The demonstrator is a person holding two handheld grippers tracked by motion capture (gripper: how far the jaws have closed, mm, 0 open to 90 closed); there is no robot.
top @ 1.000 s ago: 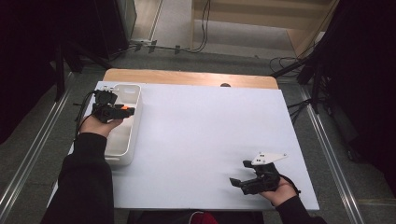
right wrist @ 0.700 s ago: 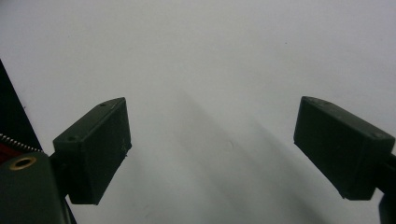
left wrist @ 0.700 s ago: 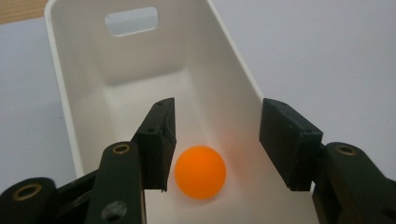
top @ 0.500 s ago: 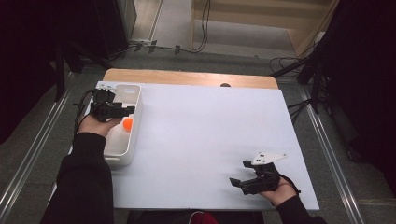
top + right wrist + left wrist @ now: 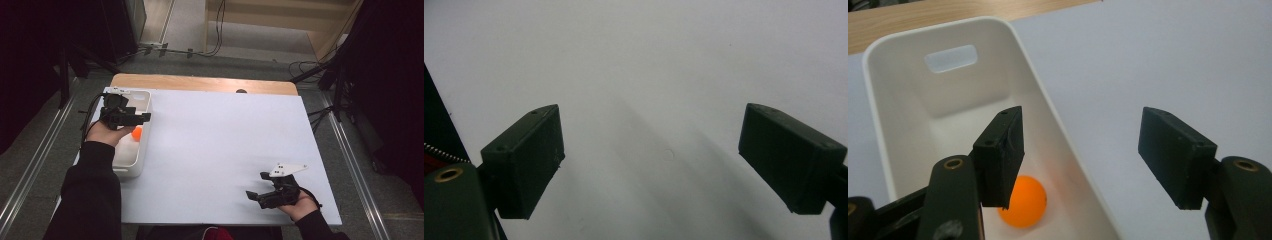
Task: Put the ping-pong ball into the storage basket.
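Orange ball (image 5: pixel 1022 201) in bin (image 5: pixel 908 115); left gripper (image 5: pixel 1083 150) above, jaws just opened.

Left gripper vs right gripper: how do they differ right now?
The left gripper hangs over the white bin, above the orange ball lying inside; the right gripper sits low over bare white tabletop. The left's jaws have just been opening; the right's stand wider. Both are open and hold nothing.

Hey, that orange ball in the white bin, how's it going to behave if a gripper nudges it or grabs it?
The ball is round and smooth, so a nudge would probably send it rolling until the bin wall stops it. It looks like a ping-pong ball, so likely very light. Its smooth curve could squirt out from flat pads unless squeezed dead centre.
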